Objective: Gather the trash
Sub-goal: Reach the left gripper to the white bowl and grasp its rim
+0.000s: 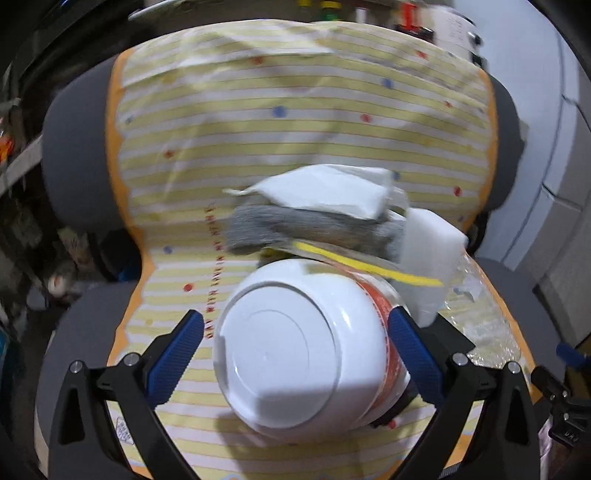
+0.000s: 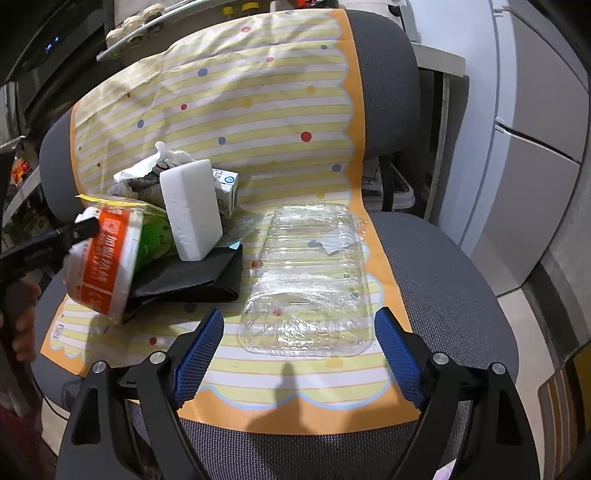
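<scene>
Left wrist view: the left gripper (image 1: pixel 295 354) brackets a tipped instant-noodle cup (image 1: pixel 306 350), blue pads spread, contact unclear. Beyond the cup, the right gripper (image 2: pixel 299 350) hangs wide open over a clear plastic tray (image 2: pixel 310 280), probably its next pickup.

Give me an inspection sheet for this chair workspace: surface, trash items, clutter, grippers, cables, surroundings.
Surface: grey office chair draped with a striped dotted cloth.
Job's things: noodle cup tilted, between the left fingers; clear plastic tray lying flat on the cloth; white foam block propped upright; crumpled tissue; small carton; green wrapper.
Clutter: grey cloth and a folded black item in the pile.
Grippers: left gripper straddles the cup, one finger touching, grip uncertain; right gripper open near the tray's front edge.
Cables: nothing seen.
Surroundings: white cabinets on the right; crowded shelves behind.
</scene>
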The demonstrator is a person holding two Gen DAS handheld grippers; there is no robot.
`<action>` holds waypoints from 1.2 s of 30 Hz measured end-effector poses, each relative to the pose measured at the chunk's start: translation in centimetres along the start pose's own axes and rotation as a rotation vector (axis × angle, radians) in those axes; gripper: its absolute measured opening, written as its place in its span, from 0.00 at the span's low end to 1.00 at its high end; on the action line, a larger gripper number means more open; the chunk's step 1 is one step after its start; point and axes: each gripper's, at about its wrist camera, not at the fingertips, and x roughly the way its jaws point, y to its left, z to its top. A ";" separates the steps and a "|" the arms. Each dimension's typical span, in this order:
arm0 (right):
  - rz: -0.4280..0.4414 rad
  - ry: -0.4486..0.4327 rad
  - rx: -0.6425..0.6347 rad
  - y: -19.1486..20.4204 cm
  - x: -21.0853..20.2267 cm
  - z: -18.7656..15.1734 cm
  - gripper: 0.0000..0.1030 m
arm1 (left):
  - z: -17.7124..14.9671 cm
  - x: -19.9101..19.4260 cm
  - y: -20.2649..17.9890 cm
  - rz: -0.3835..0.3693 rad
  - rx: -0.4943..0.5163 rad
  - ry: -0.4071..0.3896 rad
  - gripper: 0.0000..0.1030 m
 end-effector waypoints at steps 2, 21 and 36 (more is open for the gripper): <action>-0.001 0.003 -0.004 0.2 0.0 0.0 0.81 | -0.4 -0.6 1.9 0.019 -0.028 -0.008 0.94; 0.026 0.012 -0.108 7.3 -0.4 0.4 0.83 | -6.8 -2.7 12.6 0.126 0.017 -0.026 0.93; 0.021 0.015 -0.094 7.1 -0.5 0.1 0.83 | -6.9 1.6 8.5 0.343 0.219 -0.051 0.71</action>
